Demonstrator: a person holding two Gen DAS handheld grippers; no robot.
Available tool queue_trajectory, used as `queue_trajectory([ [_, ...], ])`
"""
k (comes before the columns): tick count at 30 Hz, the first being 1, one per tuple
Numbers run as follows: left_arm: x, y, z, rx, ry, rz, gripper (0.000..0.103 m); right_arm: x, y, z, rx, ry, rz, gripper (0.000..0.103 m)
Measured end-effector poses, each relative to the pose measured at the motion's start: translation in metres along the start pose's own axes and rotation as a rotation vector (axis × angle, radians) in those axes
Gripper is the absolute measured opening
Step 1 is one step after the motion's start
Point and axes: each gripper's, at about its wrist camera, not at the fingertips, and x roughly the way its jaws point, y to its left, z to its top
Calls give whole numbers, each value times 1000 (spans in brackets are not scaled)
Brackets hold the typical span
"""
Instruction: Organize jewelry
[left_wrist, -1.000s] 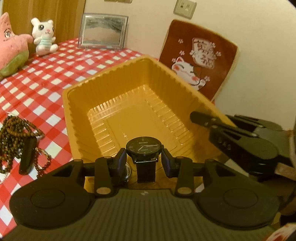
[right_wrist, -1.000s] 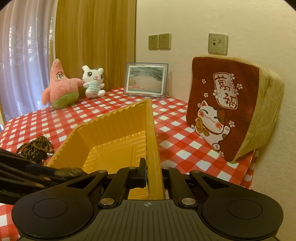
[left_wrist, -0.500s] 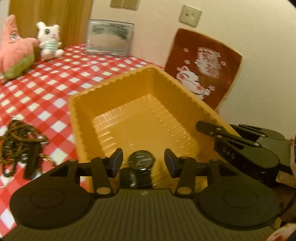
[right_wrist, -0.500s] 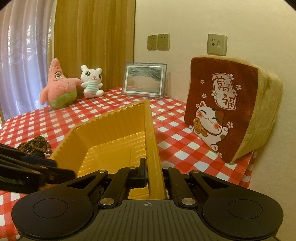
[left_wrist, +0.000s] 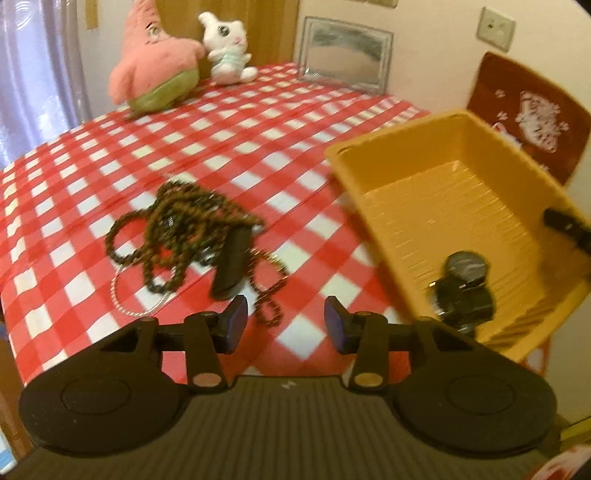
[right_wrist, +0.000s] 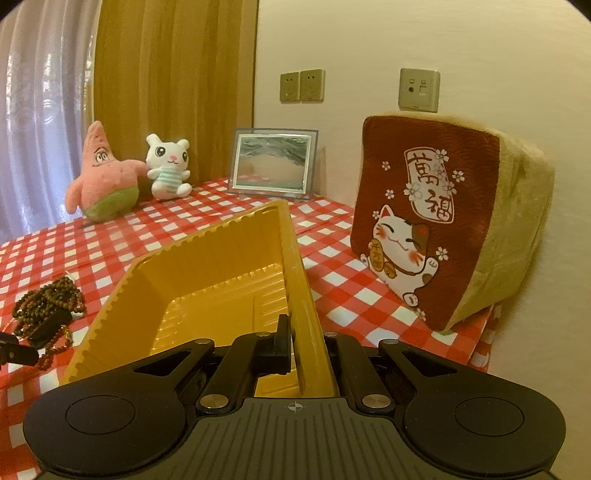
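Watch laid in the yellow tray

The watch (left_wrist: 464, 284) is seen in the tray's (left_wrist: 373, 221) near end; the left gripper (left_wrist: 282, 325) is held released above the table (left_wrist: 258, 110), near the beads (left_wrist: 177, 229). The tray wall is clenched by the right gripper (right_wrist: 306, 343).

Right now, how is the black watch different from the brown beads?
The black watch lies inside the yellow tray; the brown beads lie outside it on the checked tablecloth. The watch is black with a round face and a strap; the beads are brown strands of many small balls. The watch sits compact; the beads sprawl in tangled loops. No gripper holds either one.
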Motion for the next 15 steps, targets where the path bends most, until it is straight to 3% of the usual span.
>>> queue_trajectory([
  [15,39,2,0,44,37,61,25,0,0,1,4,1,-3,5],
])
